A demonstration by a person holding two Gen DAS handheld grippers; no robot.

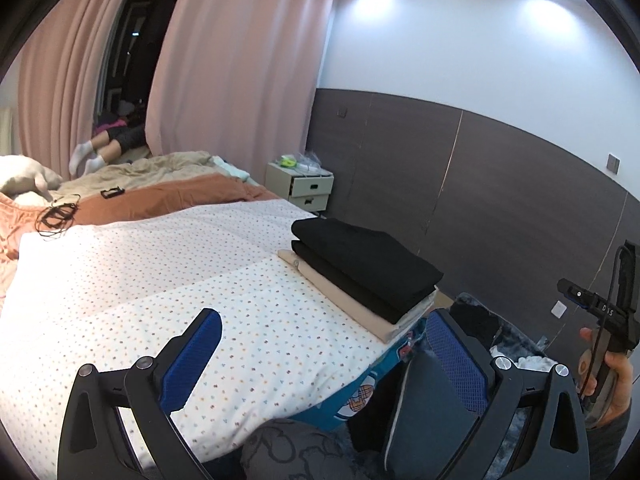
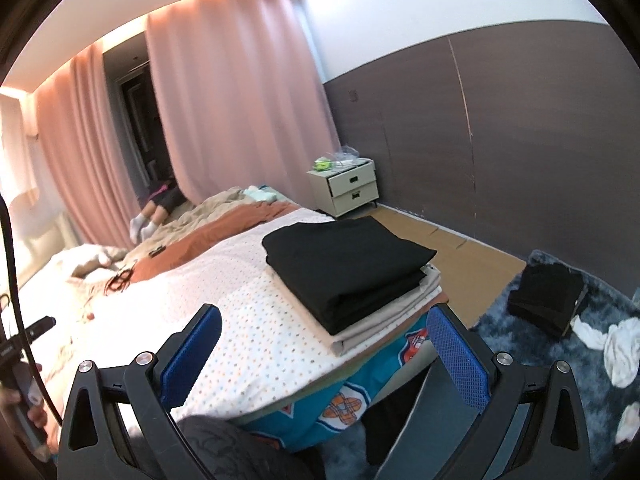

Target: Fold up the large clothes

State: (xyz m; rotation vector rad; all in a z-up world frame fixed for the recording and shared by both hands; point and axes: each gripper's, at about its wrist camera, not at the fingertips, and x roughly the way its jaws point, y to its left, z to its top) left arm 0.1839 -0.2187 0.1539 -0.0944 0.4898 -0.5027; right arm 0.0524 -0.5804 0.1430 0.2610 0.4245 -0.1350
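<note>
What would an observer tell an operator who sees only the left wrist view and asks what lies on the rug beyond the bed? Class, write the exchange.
Observer: A dark folded garment lies on the blue rug.
Operator: Anything beside it?
Observer: Crumpled white clothes, to its right.
Operator: Is the right hand-held gripper carrying anything?
Observer: No, the right hand-held gripper is open and empty.
</note>
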